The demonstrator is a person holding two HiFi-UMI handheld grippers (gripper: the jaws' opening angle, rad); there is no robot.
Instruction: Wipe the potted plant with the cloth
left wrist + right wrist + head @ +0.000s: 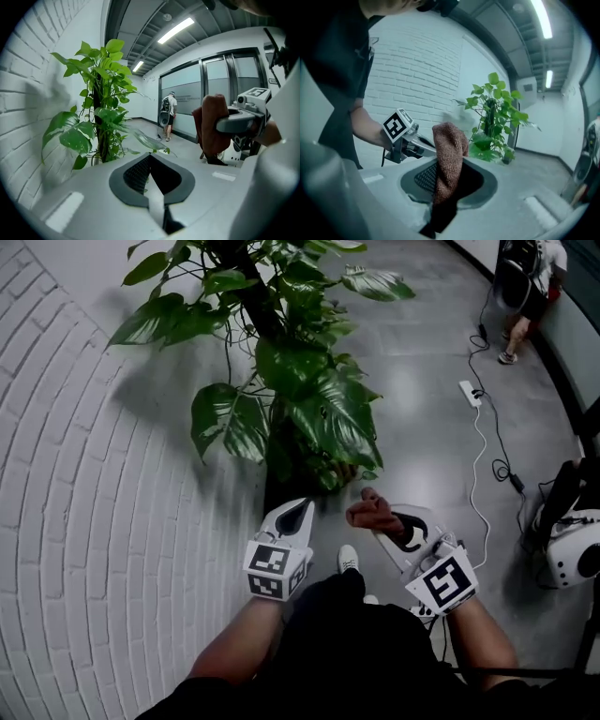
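A grey polished floor (422, 381) runs away to the far right, where a person (534, 287) stands, and a white brick wall (75, 474) closes the left side. Against that wall stands the potted plant (309, 409), tall and broad-leaved, its lowest leaves hanging just beyond the two grippers. On the near left, the left gripper (298, 512) points at the foot of the plant with its jaws brought together and nothing between them. On the near right, the right gripper (389, 526) is clamped on a reddish-brown cloth (370, 514), which bunches up above the jaw tips and hangs down behind them. A white power strip (470, 393) lies on the floor at the far right, well apart from the plant.

The cloth is in hand and near the lower leaves, but touches none of them. As far as the views show, the wiping has not begun and every leaf is left to do.
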